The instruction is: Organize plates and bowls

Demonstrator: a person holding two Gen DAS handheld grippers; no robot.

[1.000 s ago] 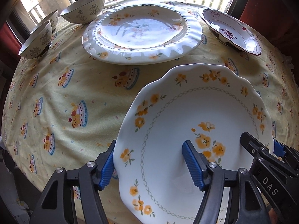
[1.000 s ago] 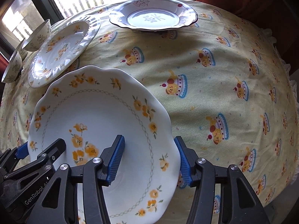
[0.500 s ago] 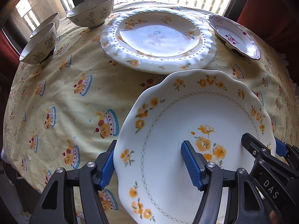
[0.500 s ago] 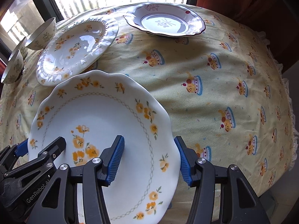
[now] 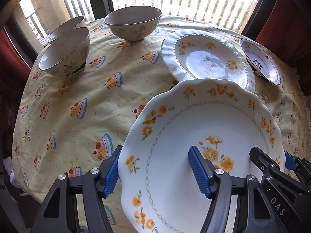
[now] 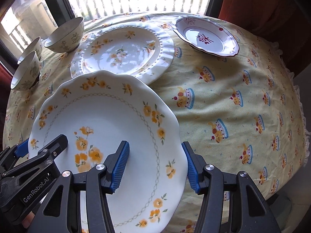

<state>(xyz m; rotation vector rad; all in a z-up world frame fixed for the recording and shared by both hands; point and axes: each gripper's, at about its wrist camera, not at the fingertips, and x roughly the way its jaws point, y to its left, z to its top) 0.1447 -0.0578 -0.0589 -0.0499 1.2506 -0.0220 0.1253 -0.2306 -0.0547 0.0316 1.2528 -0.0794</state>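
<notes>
Between both tongs (image 5: 155,167) (image 6: 155,167), the scalloped plate (image 5: 204,128), rims clamped.

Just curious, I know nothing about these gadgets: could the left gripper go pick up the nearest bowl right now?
Probably not yet. The left gripper is shut on the yellow-flowered plate, which the right gripper shares. The cloth toward the nearest bowl looks unobstructed, though.

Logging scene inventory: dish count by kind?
Bowls: 3
Plates: 3: scalloped plate held in both claws, beaded plate, red-trimmed plate
Total: 6
</notes>
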